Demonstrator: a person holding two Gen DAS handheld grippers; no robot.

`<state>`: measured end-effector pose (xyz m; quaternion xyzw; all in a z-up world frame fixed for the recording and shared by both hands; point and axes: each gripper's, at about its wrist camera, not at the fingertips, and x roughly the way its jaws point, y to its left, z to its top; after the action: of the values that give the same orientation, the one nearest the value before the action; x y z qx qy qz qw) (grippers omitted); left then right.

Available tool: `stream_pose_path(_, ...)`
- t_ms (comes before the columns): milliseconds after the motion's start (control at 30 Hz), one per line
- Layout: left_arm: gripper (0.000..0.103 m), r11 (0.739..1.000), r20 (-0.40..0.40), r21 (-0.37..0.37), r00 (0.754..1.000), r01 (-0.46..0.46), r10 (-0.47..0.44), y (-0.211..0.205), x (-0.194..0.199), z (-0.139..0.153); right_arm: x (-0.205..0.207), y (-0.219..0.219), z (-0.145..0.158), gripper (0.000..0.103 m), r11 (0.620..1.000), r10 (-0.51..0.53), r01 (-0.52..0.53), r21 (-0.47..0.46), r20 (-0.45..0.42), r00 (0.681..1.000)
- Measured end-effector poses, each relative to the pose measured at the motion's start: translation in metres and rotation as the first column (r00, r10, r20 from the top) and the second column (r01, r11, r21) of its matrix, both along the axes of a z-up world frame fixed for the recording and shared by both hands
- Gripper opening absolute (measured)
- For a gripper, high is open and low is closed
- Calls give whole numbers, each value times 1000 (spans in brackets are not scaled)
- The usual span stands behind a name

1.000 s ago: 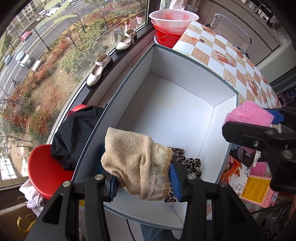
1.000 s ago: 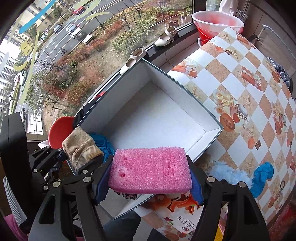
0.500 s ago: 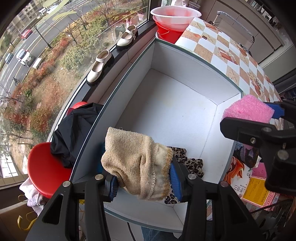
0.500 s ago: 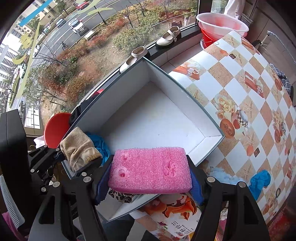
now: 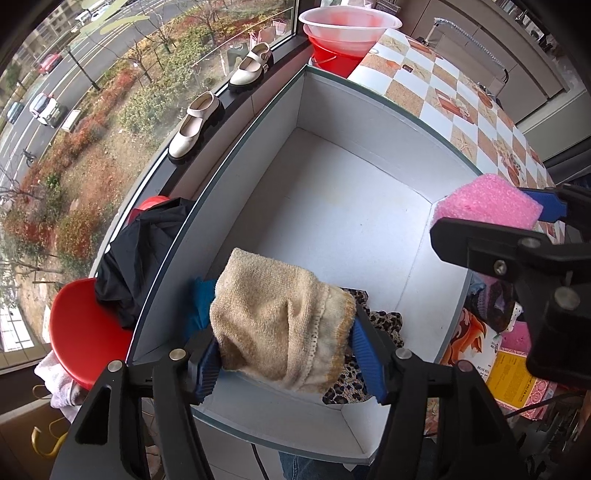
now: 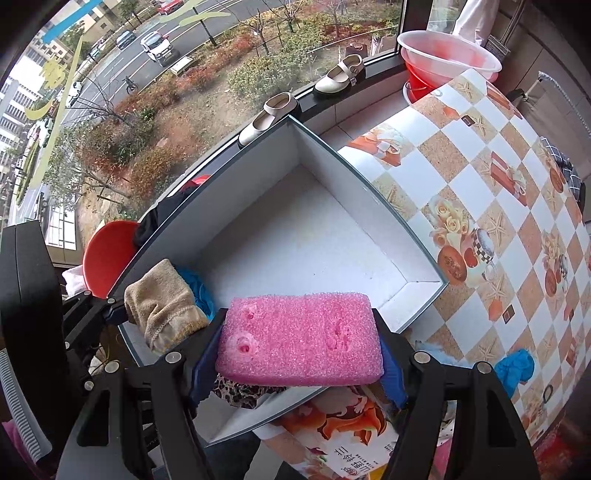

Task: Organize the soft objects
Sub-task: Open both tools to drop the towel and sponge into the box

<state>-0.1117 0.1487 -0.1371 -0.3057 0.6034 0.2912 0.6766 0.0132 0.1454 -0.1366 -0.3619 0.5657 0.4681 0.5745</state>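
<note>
A beige knitted cloth point(image 5: 280, 321) hangs between the blue pads of my left gripper point(image 5: 284, 358), above the near left corner of the white open box point(image 5: 332, 221). The jaws are opening, and both pads still touch the cloth. Under it in the box lie a leopard-print cloth point(image 5: 384, 325) and a blue cloth point(image 5: 201, 306). My right gripper point(image 6: 299, 369) carries a pink sponge point(image 6: 299, 339) over the box's near edge point(image 6: 295, 240). Its jaws are opening too, with the sponge still spanning both pads. In the right wrist view the beige cloth point(image 6: 162, 302) shows at the left.
The box stands on a checkered tablecloth point(image 6: 480, 184). A printed carton point(image 6: 332, 424) lies below the sponge and a blue glove point(image 6: 517, 365) to its right. Left of the box are a red stool point(image 5: 85, 332) with a black garment point(image 5: 147, 247), shoes point(image 5: 195, 129) and a red bucket point(image 5: 343, 33).
The left jaws have spread wider and the beige cloth has puffed out between them. The right jaws stand slightly wider around the pink sponge. Neither hand has shifted.
</note>
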Motion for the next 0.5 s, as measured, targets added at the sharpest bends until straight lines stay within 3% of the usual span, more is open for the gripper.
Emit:
stream_pose_path(33,74,1000,-2,-4,1000,3,-3,-1,1,0,0,0,1,87,1000,-2,2,6,6,1000)
stream_pose_path(67,79,1000,6,-13,1000,-1,1,-1,0,0,1,0,2,101,1000,-6,6,13,20,1000)
stream_pose_path(100,80,1000,16,-25,1000,-7,8,0,0,-1,2,-1,3,102,1000,-11,11,15,44,999)
stream_pose_path(333,88,994,41,-66,995,-86,89,9,-8,2,12,-9,9,102,998,-43,42,35,18,999)
stream_pose_path(400,103,990,52,-96,993,-103,109,12,-10,4,14,-12,13,102,998,-49,49,34,2,999)
stream_pose_path(500,103,985,78,-141,991,-97,109,13,-8,9,23,-20,19,102,996,-78,79,33,-35,996)
